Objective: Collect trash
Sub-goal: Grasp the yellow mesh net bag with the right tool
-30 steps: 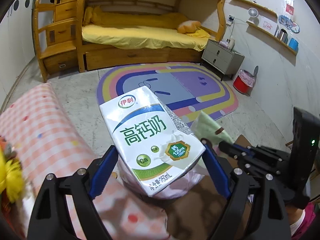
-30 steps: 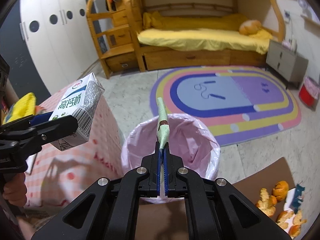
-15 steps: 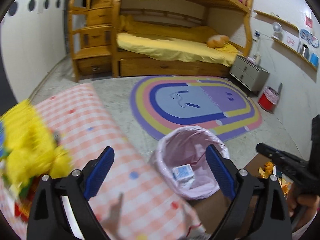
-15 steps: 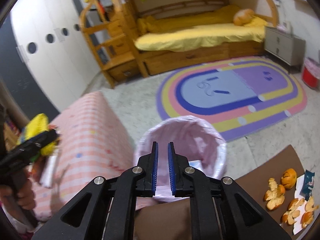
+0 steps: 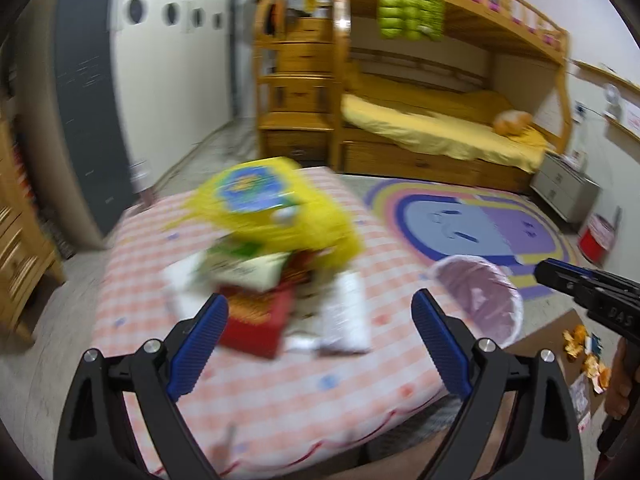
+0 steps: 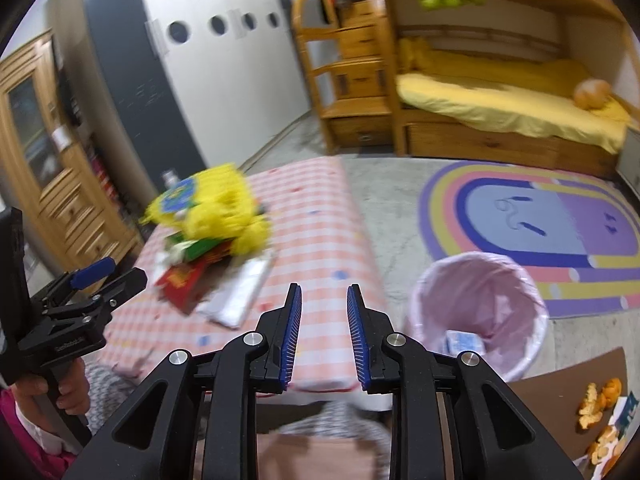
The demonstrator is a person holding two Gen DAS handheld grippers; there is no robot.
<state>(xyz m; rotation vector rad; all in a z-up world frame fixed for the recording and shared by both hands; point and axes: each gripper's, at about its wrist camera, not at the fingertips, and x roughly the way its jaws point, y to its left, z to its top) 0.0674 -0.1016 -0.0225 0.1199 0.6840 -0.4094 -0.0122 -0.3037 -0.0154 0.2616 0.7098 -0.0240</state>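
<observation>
Left claw (image 5: 318, 338) spread wide, right claw (image 6: 323, 336) parted, both empty; loose yellow-topped wrapper pile (image 5: 272, 256) on checked counter (image 5: 320, 392) risks scattering if nudged.

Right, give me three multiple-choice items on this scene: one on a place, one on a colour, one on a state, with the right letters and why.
1. Where do the orange peels lie?
A. on the brown board right of the bin
B. on the checked cloth
C. on the rug

2. What colour is the bin liner?
A. black
B. pink
C. green

3. How are the grippers?
A. both open and empty
B. both shut on trash
C. left shut on the carton

Answers: 1 A, the peels sit on the brown board. 2 B, the liner shows pale pink. 3 A, the left gripper and right gripper hold nothing between parted fingers.
</observation>
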